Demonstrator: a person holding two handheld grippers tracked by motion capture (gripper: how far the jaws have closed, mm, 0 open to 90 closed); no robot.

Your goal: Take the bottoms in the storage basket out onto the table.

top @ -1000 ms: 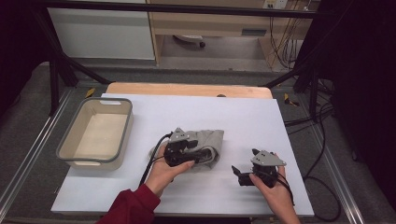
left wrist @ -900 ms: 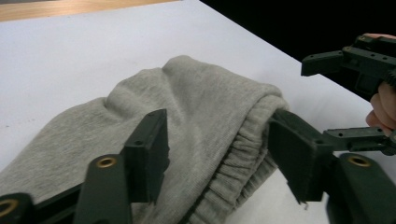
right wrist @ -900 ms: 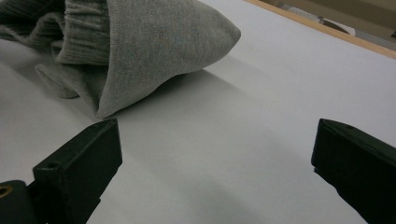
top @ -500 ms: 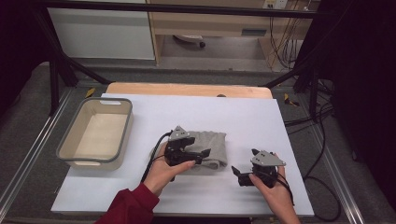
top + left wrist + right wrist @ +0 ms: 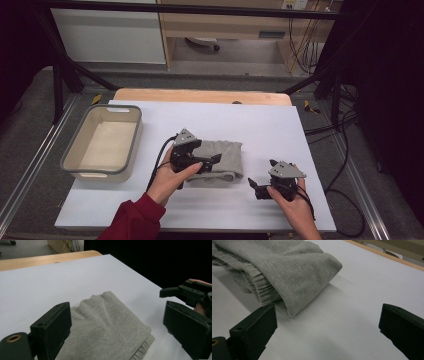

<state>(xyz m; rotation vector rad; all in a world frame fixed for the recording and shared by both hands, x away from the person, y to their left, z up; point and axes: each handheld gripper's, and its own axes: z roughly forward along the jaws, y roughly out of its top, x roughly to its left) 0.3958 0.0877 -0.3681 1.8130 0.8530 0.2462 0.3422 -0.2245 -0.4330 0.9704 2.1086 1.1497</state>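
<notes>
Your left gripper (image 5: 207, 162) hovers at frame centre over the folded grey garment (image 5: 225, 157), its jaws just opened wide, nothing between them. Your right gripper (image 5: 256, 186), lower right, gapes wide and empty beside it.

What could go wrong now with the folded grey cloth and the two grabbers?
The left gripper, whose jaws have just been opening, hovers right above the folded grey cloth; lifting away, a jaw might snag the top layer and undo the fold. The right gripper sits open beside the cloth's ribbed edge; a nudge could push the cloth askew.
</notes>
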